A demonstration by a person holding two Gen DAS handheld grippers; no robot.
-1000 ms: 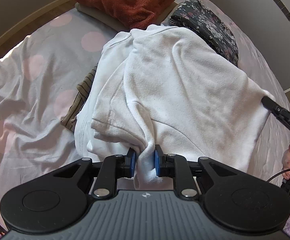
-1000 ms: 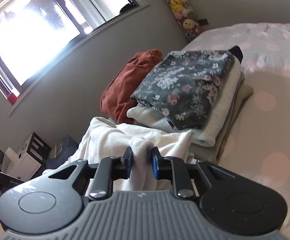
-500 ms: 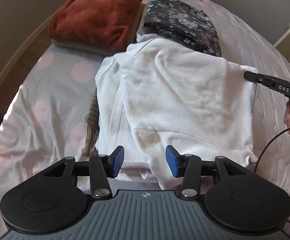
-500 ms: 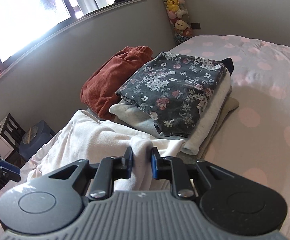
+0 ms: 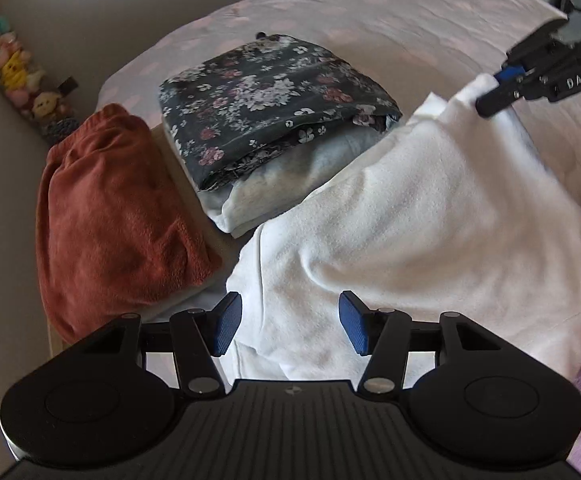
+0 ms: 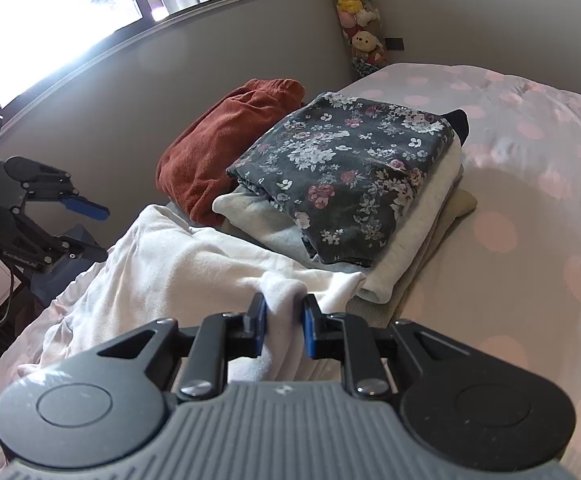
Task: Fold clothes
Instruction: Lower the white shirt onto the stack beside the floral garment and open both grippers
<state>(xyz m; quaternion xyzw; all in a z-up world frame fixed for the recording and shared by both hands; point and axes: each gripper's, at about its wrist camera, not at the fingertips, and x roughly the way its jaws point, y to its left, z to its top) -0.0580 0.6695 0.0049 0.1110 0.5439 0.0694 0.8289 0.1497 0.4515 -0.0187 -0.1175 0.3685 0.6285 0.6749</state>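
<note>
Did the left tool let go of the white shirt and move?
Yes. The left tool now hangs open, and it has swung toward the red blanket, while the right tool still pinches the white shirt.

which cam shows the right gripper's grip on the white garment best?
Right wrist: the right gripper pinches a fold of the white garment front and centre. Left wrist shows that gripper only small and side-on at the frame edge, clamped on a corner.

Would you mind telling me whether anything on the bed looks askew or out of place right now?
Nothing is spilled or damaged. The one untidy thing is the white garment: it lies rumpled and unfolded beside the neat stack topped by the floral cloth, pinched at one corner by the right gripper, while the left gripper is open.
</note>
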